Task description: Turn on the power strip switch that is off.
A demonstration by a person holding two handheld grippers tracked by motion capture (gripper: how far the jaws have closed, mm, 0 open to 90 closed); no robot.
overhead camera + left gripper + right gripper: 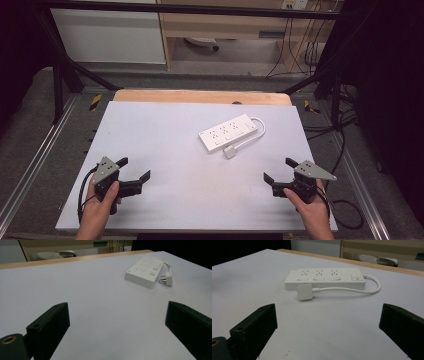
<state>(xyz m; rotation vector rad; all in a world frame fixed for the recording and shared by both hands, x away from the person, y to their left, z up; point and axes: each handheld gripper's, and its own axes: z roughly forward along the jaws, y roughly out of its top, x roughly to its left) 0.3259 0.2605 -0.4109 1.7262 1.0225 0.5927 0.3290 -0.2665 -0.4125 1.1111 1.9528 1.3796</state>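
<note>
1. The left tool [131, 174] and the right tool [282, 172] rest at the near edge of the table [150, 135], jaws wide apart and empty, likely waiting.
2. Farther off, well apart from both, the white power strip [228, 132] lies flat, its plug [229, 152] unplugged just beside it.

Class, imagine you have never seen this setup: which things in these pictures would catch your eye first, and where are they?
A white power strip lies right of centre on the pale table, its cord looping round to a plug resting just beside it on the near side. Nearer the person, the left gripper and right gripper sit at the two front corners, both with jaws wide apart and holding nothing.
</note>
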